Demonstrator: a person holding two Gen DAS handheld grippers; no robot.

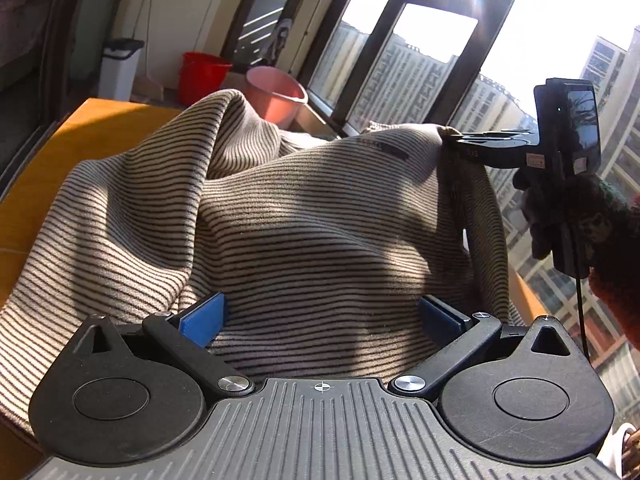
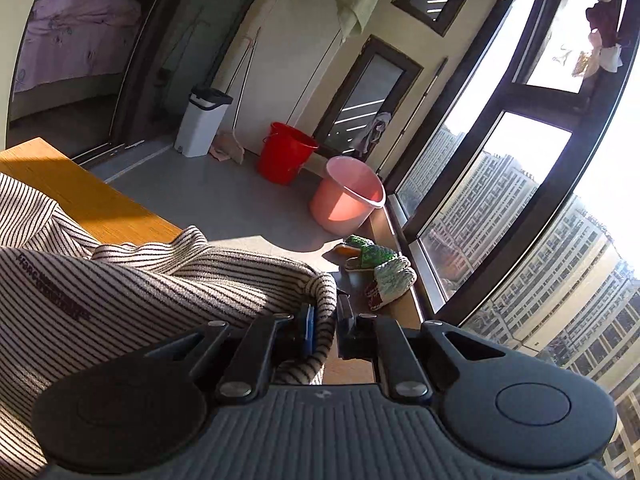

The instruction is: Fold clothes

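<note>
The striped top (image 1: 304, 208) lies heaped on the orange table (image 1: 100, 128), one edge lifted at the right, so its outline, sleeves and collar are hard to make out. Dark print runs across the cloth in the right wrist view, too blurred to read. The right gripper (image 2: 324, 320) is pressed together on a rolled edge of the top, the fabric pinched between its pads; from the left wrist view only its black side, a small unreadable label and a gloved hand (image 1: 560, 216) show. The left gripper (image 1: 320, 314) is spread wide, its 2 blue pads (image 1: 204, 316) over the cloth and pressing nothing. Beyond stand a pink basin (image 2: 348, 196), a red bucket (image 2: 286, 152), slippers (image 2: 380, 268) and a white bin (image 2: 202, 120).
</note>
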